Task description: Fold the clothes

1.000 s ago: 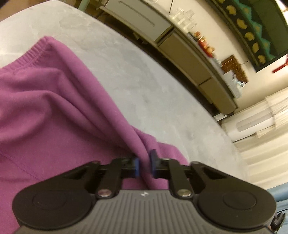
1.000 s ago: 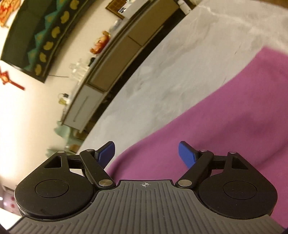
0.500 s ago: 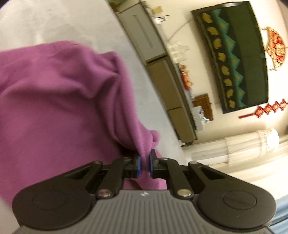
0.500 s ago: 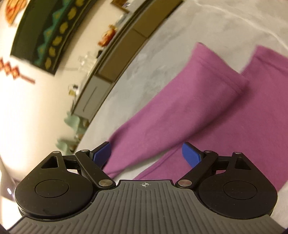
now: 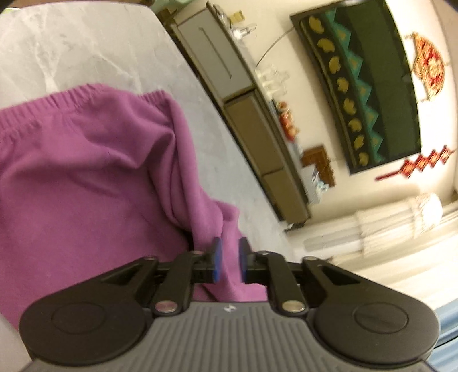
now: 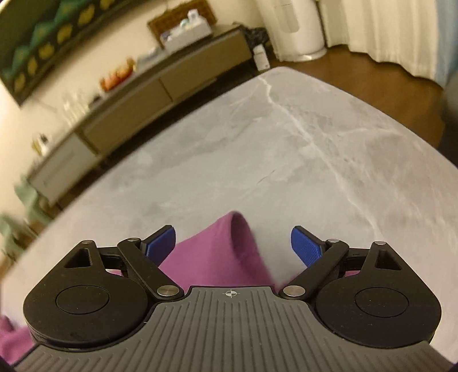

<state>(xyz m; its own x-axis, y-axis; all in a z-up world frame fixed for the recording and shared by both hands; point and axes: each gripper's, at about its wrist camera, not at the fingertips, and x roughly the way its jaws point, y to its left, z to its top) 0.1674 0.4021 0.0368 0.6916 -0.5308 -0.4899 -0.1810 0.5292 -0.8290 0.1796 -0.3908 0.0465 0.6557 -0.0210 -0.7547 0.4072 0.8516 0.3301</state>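
A purple knit garment (image 5: 86,177) lies on the grey marble table (image 5: 86,54), its ribbed hem at the far left. My left gripper (image 5: 228,259) is shut on a bunched fold of the purple garment and holds it lifted, the cloth draping down to the left. In the right wrist view a raised corner of the same garment (image 6: 226,254) sticks up between the spread blue pads (image 6: 304,247) of my right gripper (image 6: 233,243), which is open and holds nothing.
The marble table (image 6: 286,148) stretches ahead of the right gripper to its rounded far edge. Beyond it stand a long low sideboard (image 6: 148,103) with bottles and boxes, a white appliance (image 6: 294,25) and curtains. Wooden floor shows at the far right.
The left gripper has kept its hold and carried the fold over the garment. The right gripper, still open, has swung away so that only a raised corner of cloth remains before it.
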